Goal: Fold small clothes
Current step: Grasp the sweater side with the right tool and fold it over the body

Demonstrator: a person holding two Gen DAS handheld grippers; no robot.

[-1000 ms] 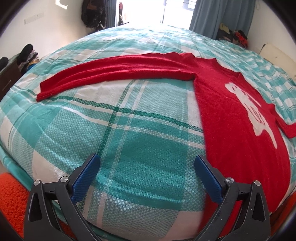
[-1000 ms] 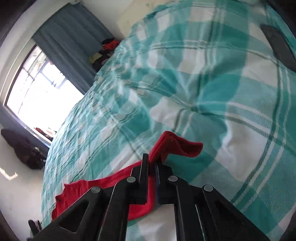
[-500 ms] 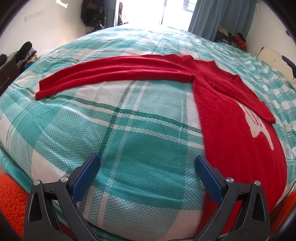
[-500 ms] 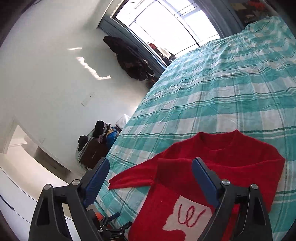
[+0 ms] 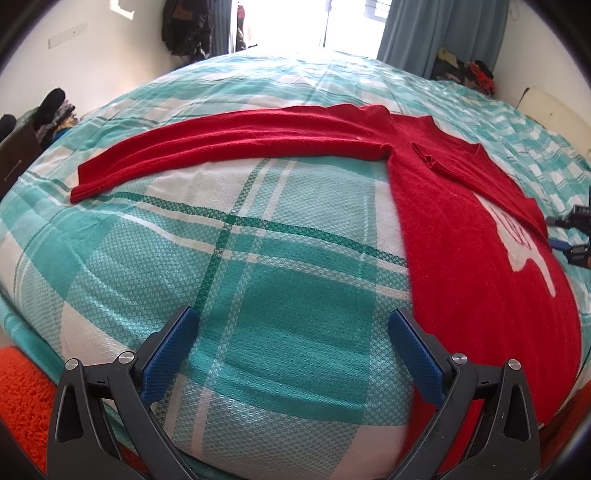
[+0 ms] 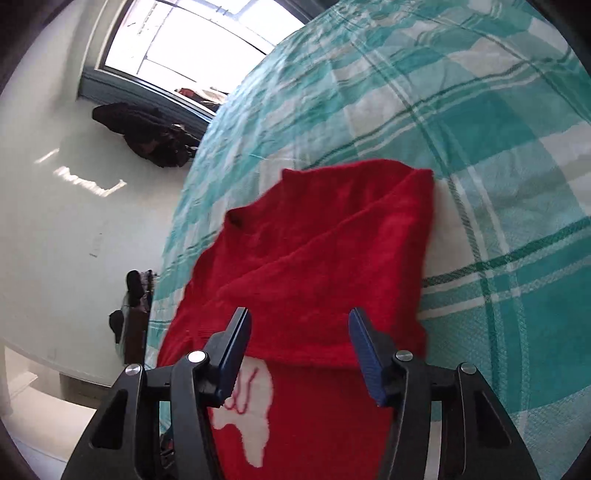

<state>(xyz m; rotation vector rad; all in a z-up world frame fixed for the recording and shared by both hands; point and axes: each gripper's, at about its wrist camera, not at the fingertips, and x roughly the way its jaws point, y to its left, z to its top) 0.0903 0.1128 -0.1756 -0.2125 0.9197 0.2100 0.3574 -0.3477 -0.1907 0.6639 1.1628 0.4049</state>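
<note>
A red sweater (image 5: 443, 206) lies flat on the bed, its white motif (image 5: 532, 251) facing up. Its left sleeve (image 5: 240, 144) stretches out sideways. The other sleeve (image 6: 332, 277) lies folded across the chest. My left gripper (image 5: 291, 317) stands open over bare bedcover, left of the sweater's hem, with nothing in it. My right gripper (image 6: 300, 315) hovers over the folded sleeve's cuff. Its jaws are closing and half apart, and the pads press on nothing. It also shows at the sweater's far side as the right gripper (image 5: 552, 232).
The teal and white plaid bedcover (image 5: 258, 258) fills both views. An orange rug (image 5: 22, 387) lies below the near bed edge. Dark clothes (image 5: 184, 26) hang on the far wall by the bright window. A clothes pile (image 5: 465, 70) sits beside the blue curtain.
My right gripper let go of the sleeve, which now lies folded over the chest. It opened wide, narrowed again and swung back over the sweater. The left gripper stayed still.
</note>
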